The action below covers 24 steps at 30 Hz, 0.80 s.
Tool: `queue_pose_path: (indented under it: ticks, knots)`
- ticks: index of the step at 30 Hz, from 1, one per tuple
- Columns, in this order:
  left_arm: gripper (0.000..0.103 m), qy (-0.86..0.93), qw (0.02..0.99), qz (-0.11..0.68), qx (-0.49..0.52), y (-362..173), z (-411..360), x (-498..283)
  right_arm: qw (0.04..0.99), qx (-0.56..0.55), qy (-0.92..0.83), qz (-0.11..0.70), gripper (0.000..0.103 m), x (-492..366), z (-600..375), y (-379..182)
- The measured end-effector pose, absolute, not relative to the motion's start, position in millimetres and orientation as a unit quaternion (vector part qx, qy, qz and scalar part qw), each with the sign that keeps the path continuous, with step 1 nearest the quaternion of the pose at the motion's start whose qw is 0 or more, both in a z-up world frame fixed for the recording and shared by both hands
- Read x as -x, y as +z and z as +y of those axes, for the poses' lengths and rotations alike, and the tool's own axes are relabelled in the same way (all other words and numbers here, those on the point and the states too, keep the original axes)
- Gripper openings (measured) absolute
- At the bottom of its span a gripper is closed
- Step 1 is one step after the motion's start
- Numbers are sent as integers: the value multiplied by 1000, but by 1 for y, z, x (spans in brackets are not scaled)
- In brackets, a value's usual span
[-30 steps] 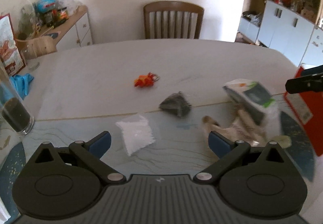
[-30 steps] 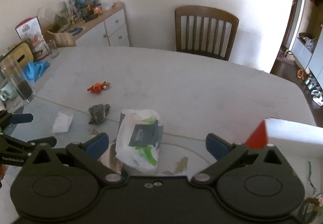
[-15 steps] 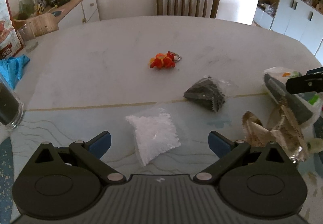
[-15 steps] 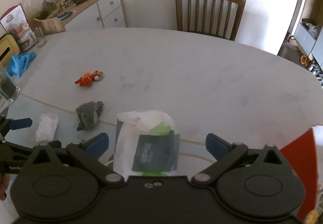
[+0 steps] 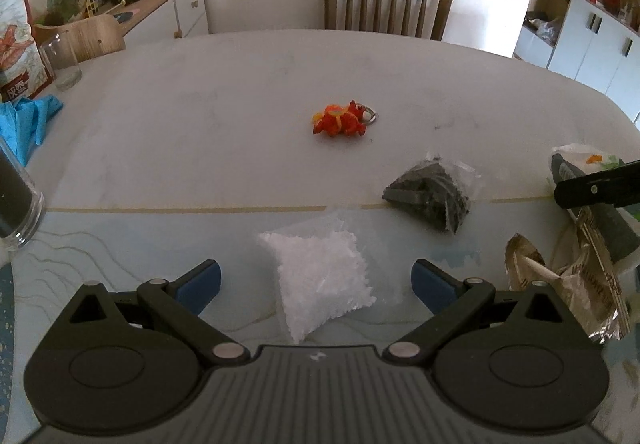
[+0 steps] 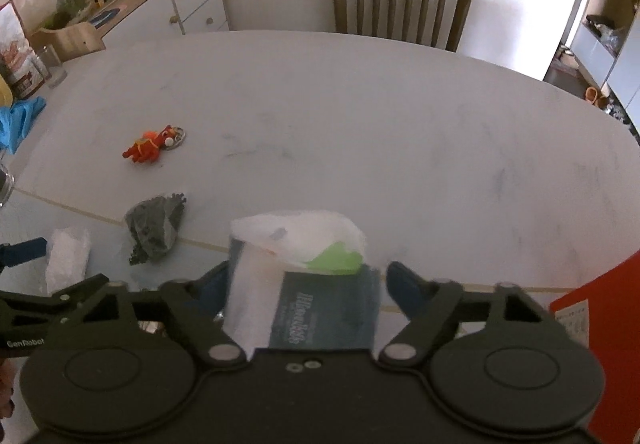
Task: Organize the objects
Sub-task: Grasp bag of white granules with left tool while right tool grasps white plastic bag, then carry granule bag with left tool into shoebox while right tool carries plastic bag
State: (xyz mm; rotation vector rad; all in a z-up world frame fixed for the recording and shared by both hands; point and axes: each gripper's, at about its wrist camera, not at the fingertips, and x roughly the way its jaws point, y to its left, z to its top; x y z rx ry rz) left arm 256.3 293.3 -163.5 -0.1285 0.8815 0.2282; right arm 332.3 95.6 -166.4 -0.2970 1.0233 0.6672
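My left gripper (image 5: pixel 316 278) is open, and a clear bag of white pellets (image 5: pixel 320 270) lies on the table between its fingers. A bag of dark pieces (image 5: pixel 430 196) and an orange toy keychain (image 5: pixel 342 120) lie farther out. My right gripper (image 6: pixel 307 282) has its jaws narrowed around a white plastic bag with a dark blue and green packet (image 6: pixel 304 284); whether the pads touch it I cannot tell. The same bag (image 5: pixel 588 180) shows at the right edge of the left wrist view, behind the right gripper's finger (image 5: pixel 600 188).
A crumpled foil wrapper (image 5: pixel 568 284) lies at the right. A red box (image 6: pixel 600 332) stands at the right table edge. A glass jar (image 5: pixel 14 204), blue gloves (image 5: pixel 24 120) and a tumbler (image 5: pixel 60 58) are at the left. A wooden chair (image 5: pixel 386 4) stands across the table.
My left gripper has moved forward until the white pellet bag lies between its fingers. My right gripper has closed in over the white plastic bag and its jaws have narrowed around it.
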Motion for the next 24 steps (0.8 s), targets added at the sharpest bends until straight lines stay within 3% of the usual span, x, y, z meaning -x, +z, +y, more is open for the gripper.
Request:
queue_pose_path:
  ticks: [2,9,12,16,24]
  knots:
    - [92,110,898,422,59,-162,292,-256,806,135,313,484,71,-333,95,-166]
    - [49,103,900,418,66,-156,291,-255,805,124,317,486,55,-334,87,-160]
    - [42,102,900,419,63,-154,289,-254,807,124,311,487,50,-332,81,-157]
    - [41,104,899,421,58,-149,287,-251,809,116,309,487,42,-331,71,-152]
    - [40,112,896,424,67,-131,281,-239,812,76,324,480,40,-321,43,-120]
